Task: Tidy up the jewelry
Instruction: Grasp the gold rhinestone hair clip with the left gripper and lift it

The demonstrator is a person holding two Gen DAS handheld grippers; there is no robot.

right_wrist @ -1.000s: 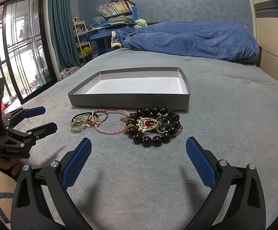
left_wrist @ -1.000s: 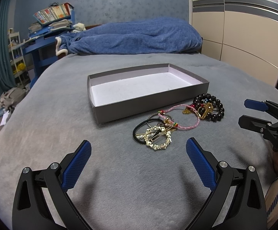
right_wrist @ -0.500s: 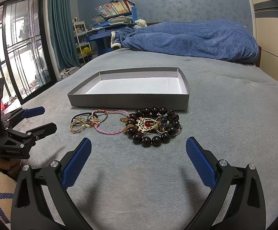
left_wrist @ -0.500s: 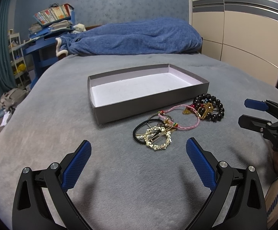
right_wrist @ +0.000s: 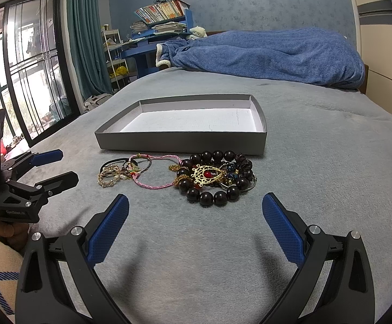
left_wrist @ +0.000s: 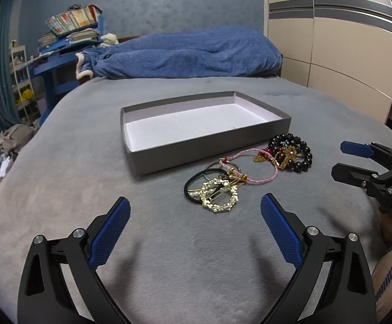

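Note:
A shallow grey box point(left_wrist: 209, 148) with a white, empty floor lies on the grey bed point(left_wrist: 60, 162); it also shows in the right wrist view point(right_wrist: 179, 141). In front of it lies a jewelry pile: a gold ring-shaped hair clip point(left_wrist: 219, 198) on a black hair tie point(left_wrist: 193, 182), a pink cord bracelet point(left_wrist: 252, 179), and a dark bead bracelet point(left_wrist: 301, 162) with gold chains. The right wrist view shows the bead bracelet point(right_wrist: 212, 198), a gold pendant point(right_wrist: 206, 175) and the pink cord point(right_wrist: 152, 185). My left gripper point(left_wrist: 195, 210) is open, just short of the clip. My right gripper point(right_wrist: 195, 208) is open, just short of the beads.
A rumpled blue blanket point(left_wrist: 185, 54) lies at the head of the bed. A blue desk with books point(left_wrist: 69, 40) stands at the far left. Beige wardrobe doors point(left_wrist: 344, 54) stand at the right. A window and teal curtain point(right_wrist: 82, 40) show at the left.

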